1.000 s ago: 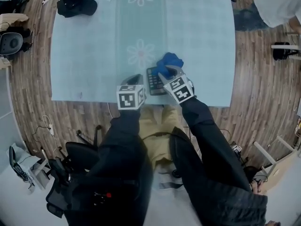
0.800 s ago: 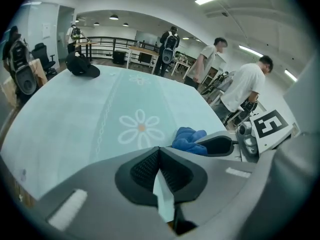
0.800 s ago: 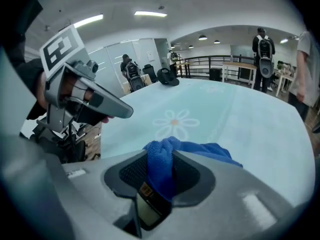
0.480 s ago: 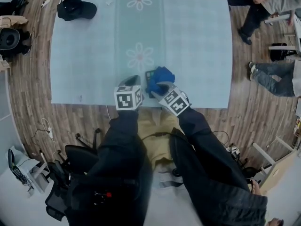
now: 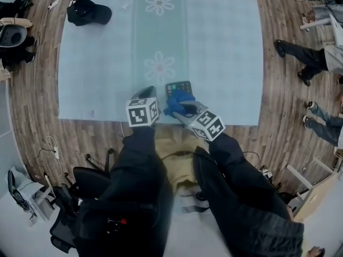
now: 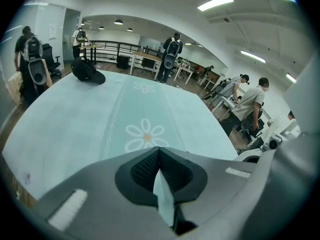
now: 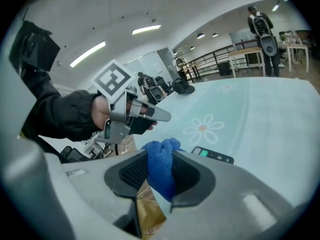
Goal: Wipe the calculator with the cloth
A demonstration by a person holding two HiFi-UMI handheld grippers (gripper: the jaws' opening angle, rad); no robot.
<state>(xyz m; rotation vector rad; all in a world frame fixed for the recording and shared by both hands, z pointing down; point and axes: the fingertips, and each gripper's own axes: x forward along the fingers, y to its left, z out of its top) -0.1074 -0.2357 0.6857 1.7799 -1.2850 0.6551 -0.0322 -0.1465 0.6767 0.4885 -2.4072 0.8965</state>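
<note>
The dark calculator (image 5: 180, 87) lies flat near the table's near edge, right of the lower flower print. A blue cloth (image 5: 178, 101) covers its near end, and its far end with the display shows. My right gripper (image 5: 180, 107) is shut on the cloth, which bulges between its pads in the right gripper view (image 7: 161, 171), with the calculator (image 7: 214, 156) just beyond. My left gripper (image 5: 146, 92) hovers left of the calculator, apart from it. Its jaws are shut in the left gripper view (image 6: 159, 153) with nothing between them.
The pale blue table (image 5: 96, 63) has a black cap (image 5: 88, 10) at its far left corner, also in the left gripper view (image 6: 87, 70). Its near edge runs just under both grippers. People's legs (image 5: 300, 55) stand on the wooden floor at the right.
My right gripper has dragged the cloth from the calculator's far right end toward the near edge, uncovering the display end. The left gripper has stayed beside it.
</note>
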